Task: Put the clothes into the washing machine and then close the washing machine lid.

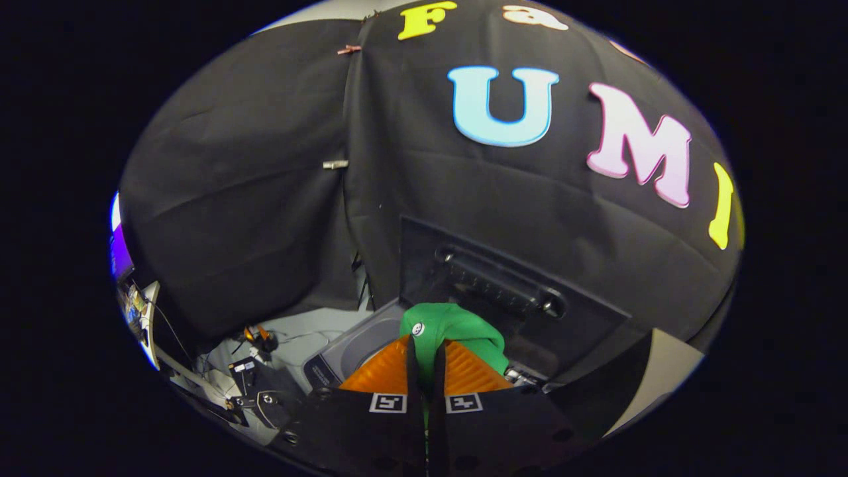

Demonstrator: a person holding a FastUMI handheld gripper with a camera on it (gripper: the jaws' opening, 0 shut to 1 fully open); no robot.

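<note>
My gripper [424, 348] is shut on a green garment [457, 331], which bunches up between and just ahead of the fingertips. Beyond and below the garment lies the grey top of the washing machine [361, 348]. Its dark lid [490, 291] stands raised behind the garment, with a bar handle across it. The garment hides the drum opening, so I cannot tell whether the cloth touches the machine.
Black cloth walls close the booth behind the machine. To the left of the machine, cables and small equipment [255, 371] lie on a pale floor. A pale panel [662, 371] stands to the right of the lid.
</note>
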